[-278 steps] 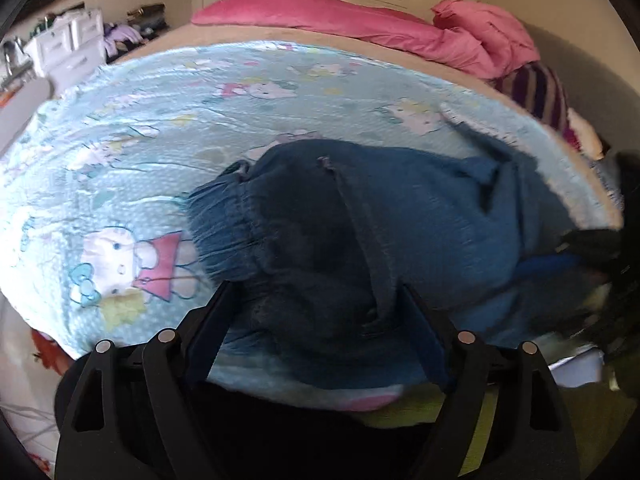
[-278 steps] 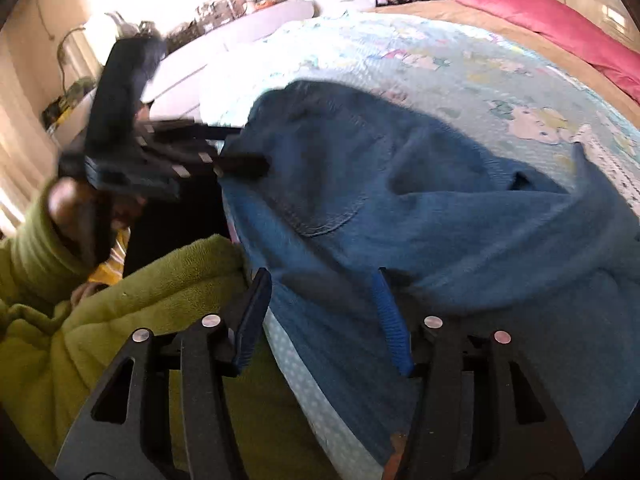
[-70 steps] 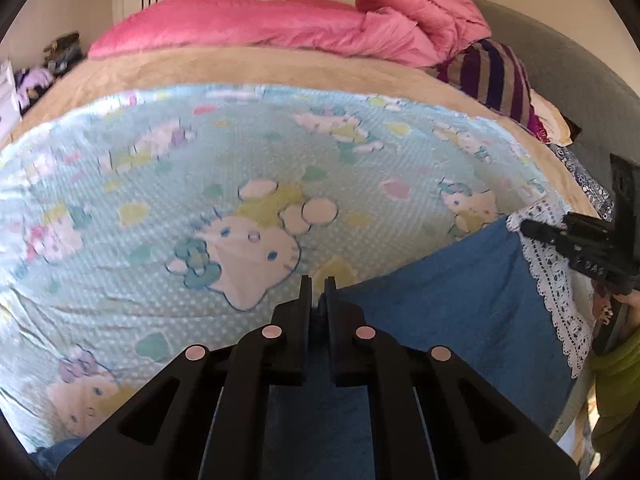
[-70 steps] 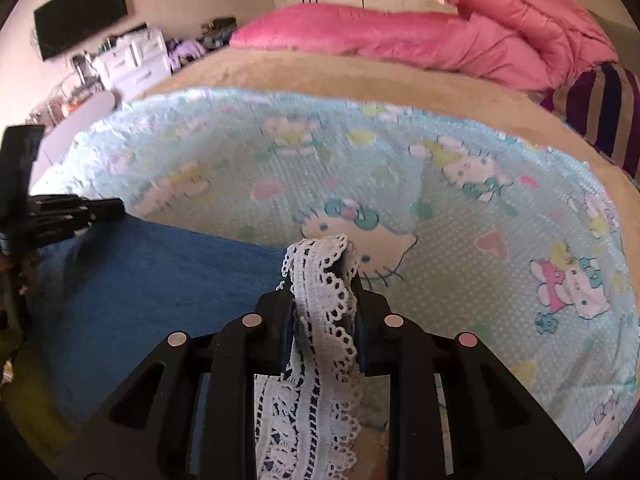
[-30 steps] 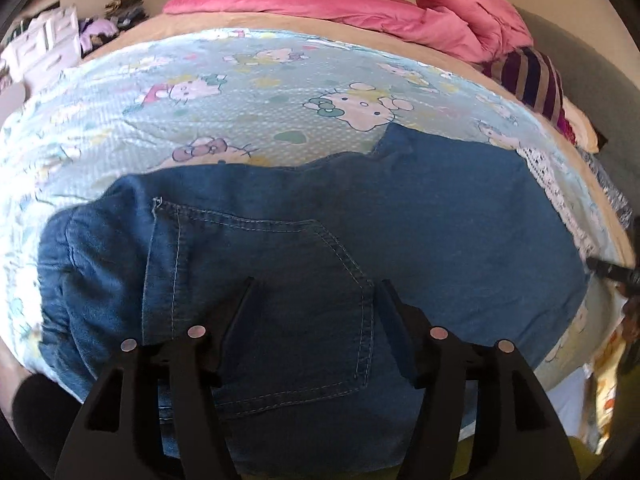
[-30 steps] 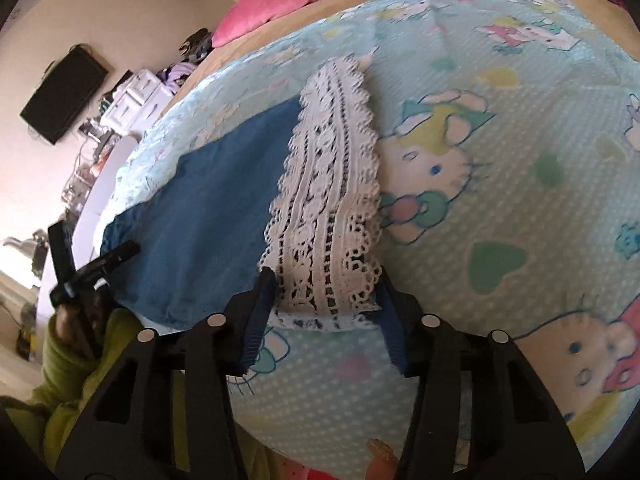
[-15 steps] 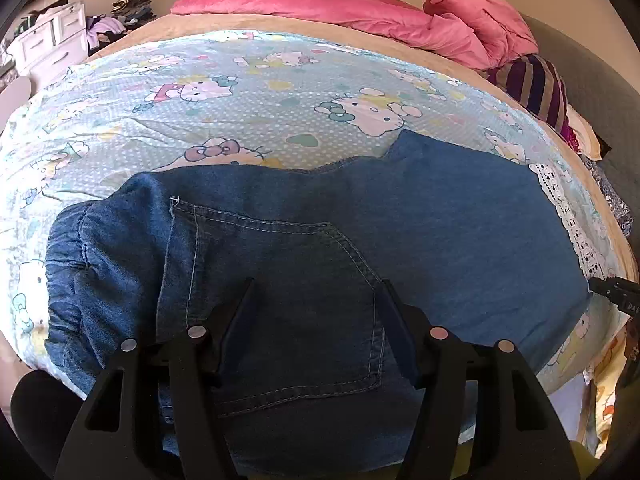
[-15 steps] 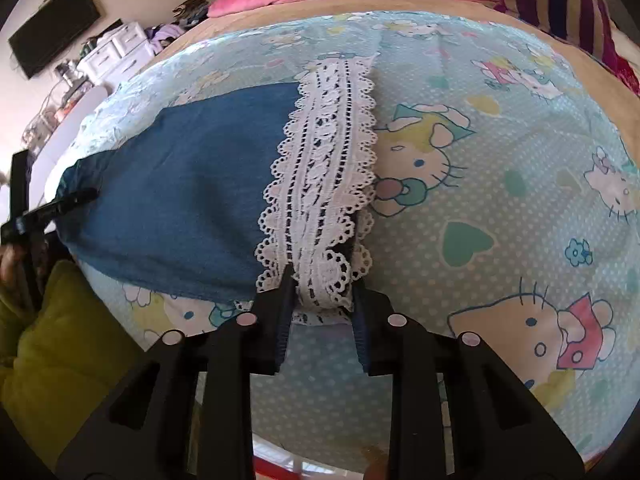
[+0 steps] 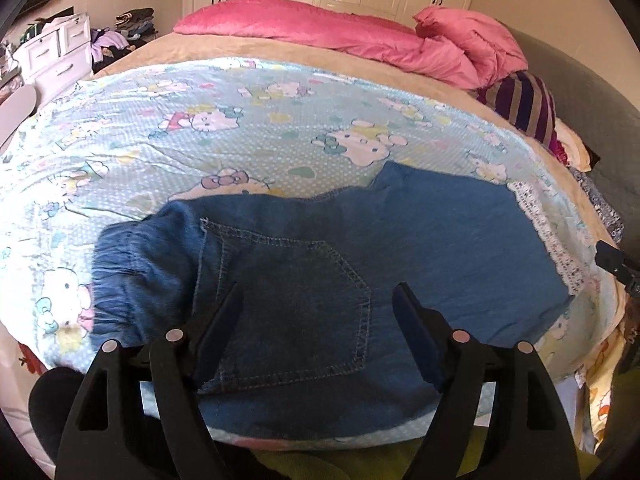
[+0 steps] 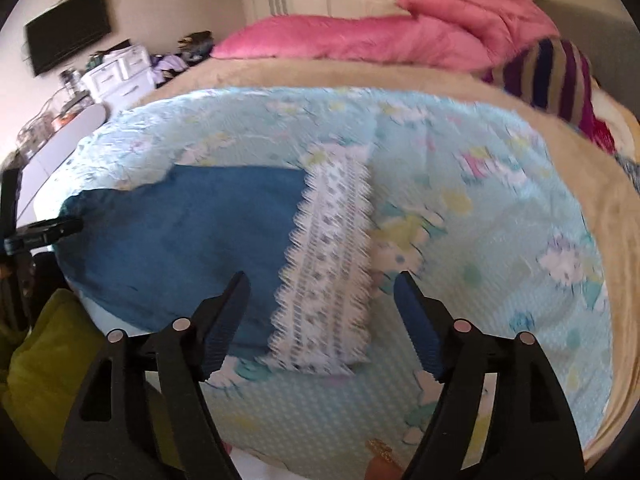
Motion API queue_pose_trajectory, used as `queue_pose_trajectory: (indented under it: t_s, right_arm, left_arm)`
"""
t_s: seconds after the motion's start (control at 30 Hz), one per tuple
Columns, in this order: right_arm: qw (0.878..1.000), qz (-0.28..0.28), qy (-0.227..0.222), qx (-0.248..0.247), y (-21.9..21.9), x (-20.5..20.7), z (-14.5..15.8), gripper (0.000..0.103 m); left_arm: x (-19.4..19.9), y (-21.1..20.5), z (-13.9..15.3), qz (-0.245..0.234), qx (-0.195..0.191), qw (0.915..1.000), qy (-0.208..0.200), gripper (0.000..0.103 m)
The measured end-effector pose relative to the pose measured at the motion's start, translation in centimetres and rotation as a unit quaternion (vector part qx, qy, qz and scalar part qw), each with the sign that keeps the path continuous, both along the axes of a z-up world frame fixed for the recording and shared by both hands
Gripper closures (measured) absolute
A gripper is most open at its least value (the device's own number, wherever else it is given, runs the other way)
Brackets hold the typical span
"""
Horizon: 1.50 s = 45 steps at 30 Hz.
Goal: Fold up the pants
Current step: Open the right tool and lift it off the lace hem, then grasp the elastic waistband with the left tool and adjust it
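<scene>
The bed (image 9: 280, 46) fills most of the room from where I stand, tan-covered, with a pale blue cartoon-cat sheet (image 9: 248, 140) spread over its near half; a pink duvet (image 9: 360, 38) is bunched along the far end, and a purple striped cushion (image 9: 524, 106) sits at the right edge beside it; a white drawer unit (image 9: 56, 52) stands against the wall on the left. The pants (image 9: 320, 264) lie flat on the sheet near the front edge of the bed, dark blue denim, back pocket up, gathered waistband toward the left and legs running off to the right; the leg ends finish in a white lace trim (image 10: 328, 264), which lies on the sheet at the right end of the denim. The left gripper (image 9: 318, 306) hangs just above the pocket, its jaws spread wide and holding nothing; the right gripper (image 10: 322, 292) hovers over the lace trim, likewise wide apart and empty, with the trim showing between its blue-padded fingers (image 10: 226, 316); the right view is blurred, so I cannot make out finer detail there.
</scene>
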State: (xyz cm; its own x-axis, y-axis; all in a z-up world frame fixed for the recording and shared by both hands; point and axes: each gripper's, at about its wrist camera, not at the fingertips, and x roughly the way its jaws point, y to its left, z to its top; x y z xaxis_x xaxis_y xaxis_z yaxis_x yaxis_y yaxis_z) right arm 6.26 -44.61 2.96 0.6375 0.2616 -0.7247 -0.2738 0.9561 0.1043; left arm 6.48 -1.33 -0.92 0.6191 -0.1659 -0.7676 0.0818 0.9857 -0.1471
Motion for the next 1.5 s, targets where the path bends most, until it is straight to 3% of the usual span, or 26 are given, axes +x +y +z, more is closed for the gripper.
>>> queue_pose_trajectory:
  t_s: [0.03,0.1,0.33,0.6,0.8,0.97,1.5]
  right_arm:
    - [1.000,0.008,-0.002,0.001,0.6,0.1,0.0,0.032]
    - [1.000,0.026,-0.005,0.003,1.9,0.3,0.0,0.031]
    - [0.996,0.089,0.005,0.011,7.2,0.9,-0.9,0.028]
    - [0.989,0.143,0.034,0.005,12.0,1.3,-2.6,0.027]
    - [0.989,0.107,0.099,-0.016,11.6,2.8,-5.6,0.026]
    - [0.989,0.107,0.100,-0.006,11.2,2.6,-6.0,0.024]
    - [0.996,0.074,0.041,0.035,8.3,1.5,-1.4,0.018]
  left_arm:
    - [-0.2,0.1,0.4,0.001,0.000,1.0000,-0.003,0.024]
    - [-0.7,0.5,0.9,0.007,0.002,0.9999,-0.011,0.008]
    - [-1.2,2.6,2.0,0.037,0.008,0.9990,-0.023,0.008]
    - [-0.7,6.0,0.5,0.084,0.023,0.9962,0.010,0.008]
    - [0.1,8.5,-2.3,0.117,0.027,0.9914,0.052,0.008]
    - [0.2,9.8,-3.6,0.124,-0.004,0.9904,0.062,0.007]
    - [-1.9,5.7,3.2,0.097,0.038,0.9944,-0.020,0.007]
